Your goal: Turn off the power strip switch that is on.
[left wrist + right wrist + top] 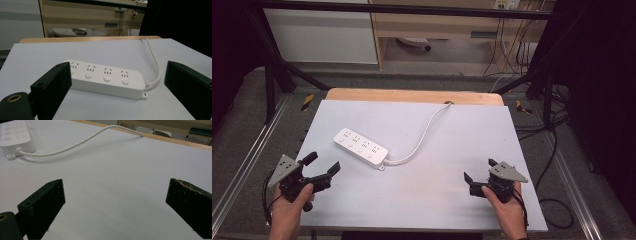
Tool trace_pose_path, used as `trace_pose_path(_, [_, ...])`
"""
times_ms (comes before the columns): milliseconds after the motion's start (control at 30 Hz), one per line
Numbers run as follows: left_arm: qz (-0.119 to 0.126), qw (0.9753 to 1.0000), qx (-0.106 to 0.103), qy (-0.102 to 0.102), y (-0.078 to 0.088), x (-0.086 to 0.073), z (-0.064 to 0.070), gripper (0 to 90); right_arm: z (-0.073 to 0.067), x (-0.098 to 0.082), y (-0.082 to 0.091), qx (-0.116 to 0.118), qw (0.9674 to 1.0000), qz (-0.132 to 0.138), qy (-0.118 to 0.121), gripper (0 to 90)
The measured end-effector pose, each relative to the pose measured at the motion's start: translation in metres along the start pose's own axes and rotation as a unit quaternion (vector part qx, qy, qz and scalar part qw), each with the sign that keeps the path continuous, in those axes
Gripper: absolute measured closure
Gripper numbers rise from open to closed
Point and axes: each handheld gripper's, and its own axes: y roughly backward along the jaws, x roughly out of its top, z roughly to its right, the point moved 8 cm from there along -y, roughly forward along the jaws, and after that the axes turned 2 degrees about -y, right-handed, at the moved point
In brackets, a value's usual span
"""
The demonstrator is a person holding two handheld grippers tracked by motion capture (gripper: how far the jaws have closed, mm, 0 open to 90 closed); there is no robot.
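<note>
From above, I see the power strip (361,147) lying left of the surface's (452,150) centre, both grippers clear. My left gripper (117,82) frames it, fingers apart; I'd straddle its narrow width squarely. My right gripper (113,202) hangs open over bare surface.

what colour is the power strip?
White, cable included. The power strip shows best in the left gripper view, lying flat on the table.

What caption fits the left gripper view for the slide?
Open left gripper faces a white power strip lying on the grey table, its cable trailing toward the far edge.
</note>
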Motion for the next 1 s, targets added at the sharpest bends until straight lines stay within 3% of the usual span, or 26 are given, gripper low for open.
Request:
trace_pose_path(267, [-0.004,0.9997,0.023,0.002,-0.004,0.009,-0.001,9.4,0.001,-0.004,-0.002,0.000,1.0000,-0.006,0.000,2.6])
trace_pose_path(333, [-0.004,0.9997,0.023,0.009,-0.005,0.014,-0.001,9.4,0.002,-0.004,-0.003,-0.003,1.0000,-0.008,-0.001,2.8])
trace_pose_path(500, [-0.025,0.9996,0.016,-0.001,-0.012,0.017,0.001,9.4,-0.002,-0.005,-0.004,0.003,0.9999,-0.012,0.007,2.3])
trace_pose_path(567, [-0.030,0.9995,0.011,0.005,-0.016,0.019,0.003,9.4,-0.003,-0.006,-0.004,0.004,0.9999,-0.014,0.008,2.3])
trace_pose_path(667, [-0.025,0.9996,-0.007,0.006,-0.020,0.025,0.007,8.8,-0.006,-0.005,-0.006,0.014,0.9998,-0.013,0.009,2.2])
trace_pose_path(800, [-0.020,0.9997,-0.016,0.001,-0.028,0.034,0.010,8.0,-0.009,-0.002,-0.006,0.021,0.9996,-0.010,0.015,2.0])
trace_pose_path(1000, [0.009,0.9998,-0.015,0.000,-0.046,0.053,0.013,7.8,-0.011,-0.005,-0.004,0.024,0.9995,-0.014,0.015,2.0])
